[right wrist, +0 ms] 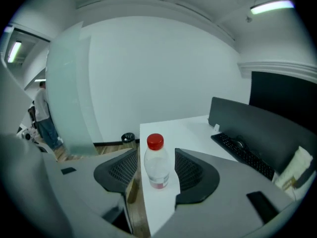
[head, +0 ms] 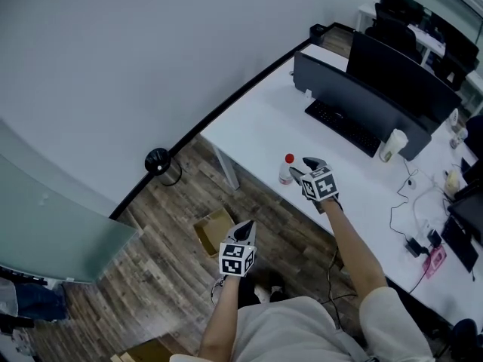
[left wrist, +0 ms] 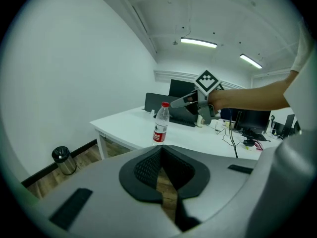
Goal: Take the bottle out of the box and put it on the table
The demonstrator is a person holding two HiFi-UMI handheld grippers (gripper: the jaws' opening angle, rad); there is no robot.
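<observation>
A clear plastic bottle (head: 286,169) with a red cap and red label stands upright on the white table (head: 256,119) near its front edge. My right gripper (head: 302,168) is open at the bottle's side. In the right gripper view the bottle (right wrist: 157,162) stands between the two pads of the right gripper (right wrist: 156,155), with a gap on each side. The left gripper view shows the bottle (left wrist: 160,123) with the right gripper (left wrist: 181,103) level with its cap. My left gripper (head: 246,229) hangs over the floor above an open cardboard box (head: 214,231), its jaws shut and empty.
A dark monitor (head: 392,74) and keyboard (head: 343,123) sit further back on the table, with a white cup (head: 392,145) and cables (head: 411,217) to the right. A black bin (head: 158,161) stands on the wood floor by the wall.
</observation>
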